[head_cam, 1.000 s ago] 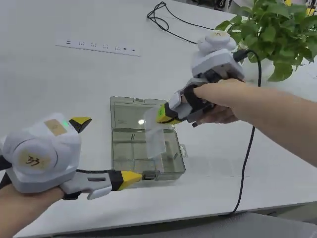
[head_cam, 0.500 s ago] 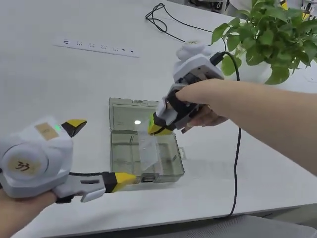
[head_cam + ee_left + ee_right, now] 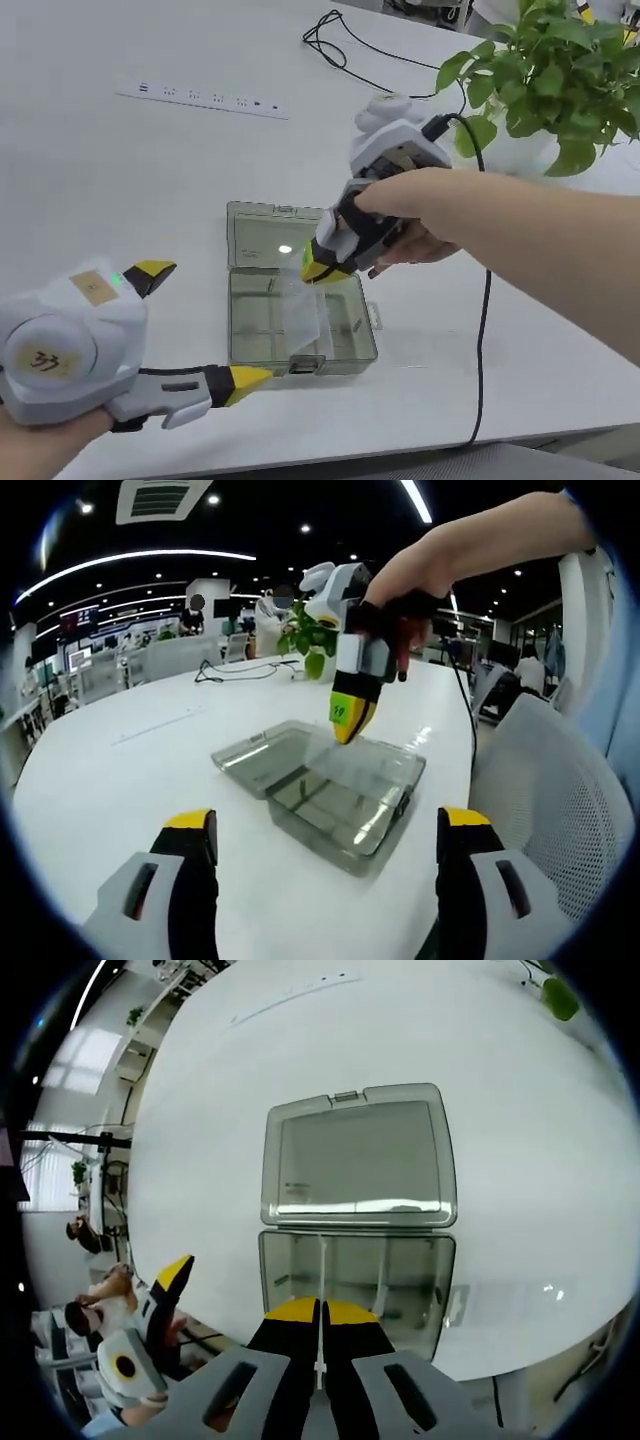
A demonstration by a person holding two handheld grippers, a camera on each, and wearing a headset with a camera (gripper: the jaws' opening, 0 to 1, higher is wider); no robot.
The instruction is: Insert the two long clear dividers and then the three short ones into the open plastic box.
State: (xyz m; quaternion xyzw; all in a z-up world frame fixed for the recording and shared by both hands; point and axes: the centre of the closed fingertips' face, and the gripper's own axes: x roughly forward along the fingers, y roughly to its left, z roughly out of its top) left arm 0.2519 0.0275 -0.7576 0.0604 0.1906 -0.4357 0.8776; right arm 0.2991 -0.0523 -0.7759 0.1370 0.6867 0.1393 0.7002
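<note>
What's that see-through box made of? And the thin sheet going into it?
The box looks like smoky grey clear plastic: you can see through its walls, and its lid shows a shiny glint. The divider, held in the right hand-held gripper, seems to be thinner, paler clear plastic, perhaps slightly frosted.

A round tan label [image 3: 50, 362] on the back of the left gripper [image 3: 200, 322], which is just left of the open plastic box [image 3: 340, 355], bears a handwritten number that reads as 33. Above the box, a small green sticker [image 3: 340, 711] on the right gripper [image 3: 348, 737] shows what looks like 19. Markings on the power strip [image 3: 215, 100], well beyond the box, are too small to read.
</note>
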